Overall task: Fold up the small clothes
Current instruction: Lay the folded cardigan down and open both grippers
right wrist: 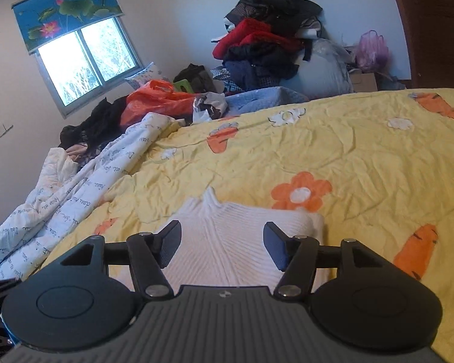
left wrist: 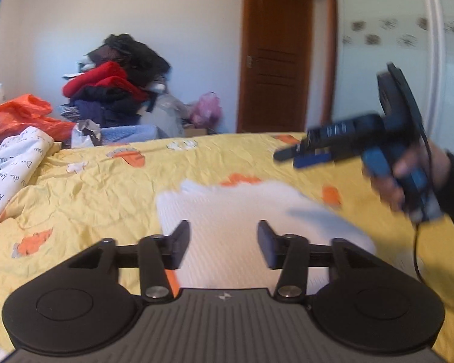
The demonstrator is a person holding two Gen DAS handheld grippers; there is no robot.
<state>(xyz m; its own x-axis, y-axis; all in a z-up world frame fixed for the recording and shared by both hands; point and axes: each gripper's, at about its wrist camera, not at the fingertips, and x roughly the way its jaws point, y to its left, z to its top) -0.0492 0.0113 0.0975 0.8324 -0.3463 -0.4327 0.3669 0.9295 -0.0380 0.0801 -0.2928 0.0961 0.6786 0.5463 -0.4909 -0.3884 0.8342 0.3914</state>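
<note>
A white ribbed knit sweater (left wrist: 233, 211) lies folded on the yellow quilt (left wrist: 90, 181); in the right wrist view the sweater (right wrist: 227, 236) shows its small collar pointing away. My left gripper (left wrist: 224, 239) is open and empty just above the sweater's near part. My right gripper (right wrist: 221, 242) is open and empty over the sweater; it also shows in the left wrist view (left wrist: 290, 154), blurred, raised above the quilt at the right in a hand.
A white printed duvet (right wrist: 60, 199) is bunched at the left of the bed. An orange plastic bag (right wrist: 154, 103) and a tall heap of dark and red clothes (right wrist: 269, 39) lie beyond. A brown door (left wrist: 275, 60) stands behind.
</note>
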